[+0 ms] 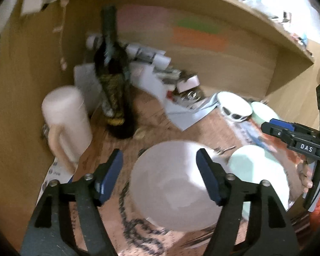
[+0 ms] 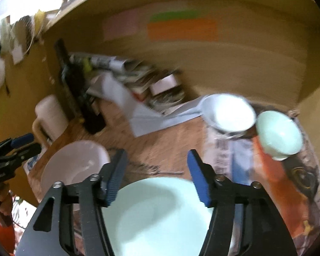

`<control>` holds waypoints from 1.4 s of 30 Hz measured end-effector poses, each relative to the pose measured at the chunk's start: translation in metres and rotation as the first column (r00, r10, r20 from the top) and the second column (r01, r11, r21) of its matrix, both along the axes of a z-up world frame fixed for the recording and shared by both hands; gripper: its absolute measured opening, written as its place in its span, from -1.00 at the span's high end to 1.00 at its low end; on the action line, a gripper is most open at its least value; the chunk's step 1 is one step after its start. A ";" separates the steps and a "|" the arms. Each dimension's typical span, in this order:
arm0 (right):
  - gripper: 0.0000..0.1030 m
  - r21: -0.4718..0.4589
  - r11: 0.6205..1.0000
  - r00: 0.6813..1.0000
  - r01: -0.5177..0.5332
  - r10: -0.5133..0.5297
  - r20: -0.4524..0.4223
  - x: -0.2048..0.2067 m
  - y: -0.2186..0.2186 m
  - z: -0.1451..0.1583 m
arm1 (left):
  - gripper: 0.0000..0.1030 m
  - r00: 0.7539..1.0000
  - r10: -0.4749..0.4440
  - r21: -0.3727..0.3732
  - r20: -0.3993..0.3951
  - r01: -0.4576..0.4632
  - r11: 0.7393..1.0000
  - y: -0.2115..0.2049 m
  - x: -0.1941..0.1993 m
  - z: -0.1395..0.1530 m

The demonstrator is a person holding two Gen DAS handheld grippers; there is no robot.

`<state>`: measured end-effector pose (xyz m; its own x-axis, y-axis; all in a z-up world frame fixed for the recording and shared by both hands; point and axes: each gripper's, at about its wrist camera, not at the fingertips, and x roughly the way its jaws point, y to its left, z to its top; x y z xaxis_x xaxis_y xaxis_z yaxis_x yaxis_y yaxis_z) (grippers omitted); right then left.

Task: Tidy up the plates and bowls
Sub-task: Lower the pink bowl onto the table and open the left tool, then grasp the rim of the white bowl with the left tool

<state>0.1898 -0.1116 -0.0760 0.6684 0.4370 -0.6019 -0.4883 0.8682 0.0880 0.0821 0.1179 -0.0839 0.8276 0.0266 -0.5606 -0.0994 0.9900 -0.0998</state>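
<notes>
A pale pink bowl (image 1: 172,183) sits on the wooden desk just under my open left gripper (image 1: 160,172); its right finger is over the bowl's rim. A mint-green plate (image 1: 256,170) lies to its right. In the right wrist view my open right gripper (image 2: 156,175) hovers over the mint plate (image 2: 160,217), with the pink bowl (image 2: 74,166) to its left. A white bowl (image 2: 228,113) and a small mint bowl (image 2: 279,134) stand at the back right. The right gripper (image 1: 296,143) shows in the left wrist view, and the left gripper (image 2: 15,149) in the right wrist view.
A dark bottle (image 1: 113,74) and a cream mug (image 1: 64,123) stand at the left by the shelf wall. Papers and boxes (image 1: 160,81) pile at the back. A printed orange mat (image 2: 277,181) covers the right side. A shelf board (image 1: 224,6) hangs overhead.
</notes>
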 end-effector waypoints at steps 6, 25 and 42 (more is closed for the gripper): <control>-0.33 0.003 0.999 0.996 0.051 -0.051 0.070 0.008 -0.031 0.019 | -0.72 0.998 -0.052 0.039 0.043 0.051 0.998 -0.034 0.020 0.016; -0.48 0.063 0.991 0.987 0.117 -0.123 0.104 0.076 -0.089 0.024 | -0.79 0.990 -0.084 0.007 -0.110 0.085 0.996 -0.117 0.168 0.013; -0.48 0.052 0.988 0.989 0.147 -0.146 -0.027 0.141 -0.103 -0.019 | -0.68 0.921 -0.101 0.013 -0.376 0.114 0.993 -0.145 0.312 -0.043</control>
<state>0.3309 -0.2151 -0.0953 0.7138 0.3674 -0.5963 -0.3533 0.9240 0.1464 0.3945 -0.0270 -0.1273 0.5565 -0.0263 -0.8304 -0.0160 0.9990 -0.0424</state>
